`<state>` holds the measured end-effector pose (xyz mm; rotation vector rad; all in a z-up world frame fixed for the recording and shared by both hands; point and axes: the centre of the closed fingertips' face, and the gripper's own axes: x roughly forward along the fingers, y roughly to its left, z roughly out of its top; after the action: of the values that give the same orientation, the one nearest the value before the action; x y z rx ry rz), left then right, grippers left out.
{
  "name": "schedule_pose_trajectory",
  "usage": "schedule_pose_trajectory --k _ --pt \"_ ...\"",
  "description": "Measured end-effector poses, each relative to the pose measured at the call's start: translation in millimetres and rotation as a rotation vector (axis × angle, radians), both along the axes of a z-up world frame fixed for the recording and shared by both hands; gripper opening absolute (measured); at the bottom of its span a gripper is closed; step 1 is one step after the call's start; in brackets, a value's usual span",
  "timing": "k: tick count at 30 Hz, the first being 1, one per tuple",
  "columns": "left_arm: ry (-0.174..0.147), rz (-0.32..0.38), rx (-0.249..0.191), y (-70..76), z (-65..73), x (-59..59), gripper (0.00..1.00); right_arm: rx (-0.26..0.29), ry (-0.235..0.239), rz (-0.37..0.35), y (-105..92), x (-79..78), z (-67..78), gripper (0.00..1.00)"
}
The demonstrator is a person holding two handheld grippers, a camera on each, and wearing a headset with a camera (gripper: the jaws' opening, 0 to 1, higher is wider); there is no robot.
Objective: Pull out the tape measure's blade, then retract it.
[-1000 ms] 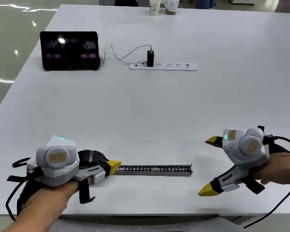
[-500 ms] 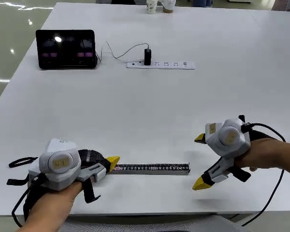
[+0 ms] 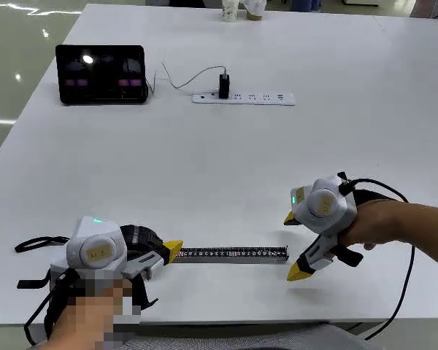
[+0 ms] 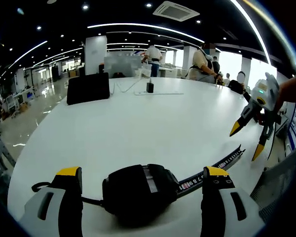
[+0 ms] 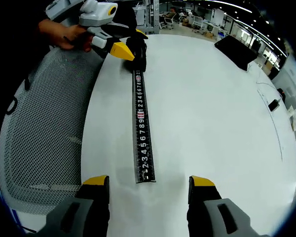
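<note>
The tape measure's black case (image 3: 141, 240) lies on the white table (image 3: 226, 168) near its front edge, with a strap trailing to the left. It sits between the jaws of my left gripper (image 3: 160, 255), which stand wide apart with gaps on both sides of the case (image 4: 140, 190). The blade (image 3: 230, 254) lies pulled out flat to the right. Its free end (image 5: 144, 177) rests just between the yellow tips of my right gripper (image 5: 148, 183), whose jaws are spread and hold nothing. That same right gripper (image 3: 292, 246) sits at the blade's right end.
A black tablet (image 3: 102, 74) stands at the back left, beside a white power strip (image 3: 242, 98) with a plug and cable. Cups (image 3: 230, 9) sit at the far edge. A mesh chair (image 5: 44, 123) is below the table's front edge. People stand in the background.
My right gripper has moved left and now brackets the blade's free end. The left gripper, the case and the extended blade have stayed in place.
</note>
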<state>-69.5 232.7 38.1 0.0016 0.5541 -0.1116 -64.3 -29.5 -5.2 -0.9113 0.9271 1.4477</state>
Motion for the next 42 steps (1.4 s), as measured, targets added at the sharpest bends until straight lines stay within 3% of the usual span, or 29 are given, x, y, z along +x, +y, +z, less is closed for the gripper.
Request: schedule_pose_trajectory --k 7,12,20,28,33,39,42 --pt "0.002 0.021 -0.007 4.7 -1.0 0.0 0.99 0.008 -0.003 0.000 -0.4 1.7 -3.5 0.50" --pt "0.003 0.004 -0.007 0.4 -2.1 0.7 0.99 0.007 -0.001 0.002 0.6 -0.8 -6.3 0.43" --pt "-0.005 0.031 -0.047 3.2 -1.0 1.5 0.99 0.008 -0.009 0.020 1.4 -3.6 -7.9 0.31" --pt "-0.013 0.022 -0.037 0.7 0.5 1.5 0.99 0.007 -0.015 0.043 2.0 -5.8 -9.3 0.21" --pt "-0.010 0.025 -0.036 0.8 -0.6 1.8 0.99 0.011 -0.009 0.041 1.1 -6.8 -9.2 0.19" --pt "-0.014 0.017 -0.028 -0.3 -0.4 2.9 0.98 0.017 0.002 -0.002 1.3 -6.2 -9.9 0.12" --pt "-0.010 0.020 -0.017 1.1 -2.6 3.4 0.99 -0.009 -0.018 0.027 1.3 -7.0 -10.8 0.12"
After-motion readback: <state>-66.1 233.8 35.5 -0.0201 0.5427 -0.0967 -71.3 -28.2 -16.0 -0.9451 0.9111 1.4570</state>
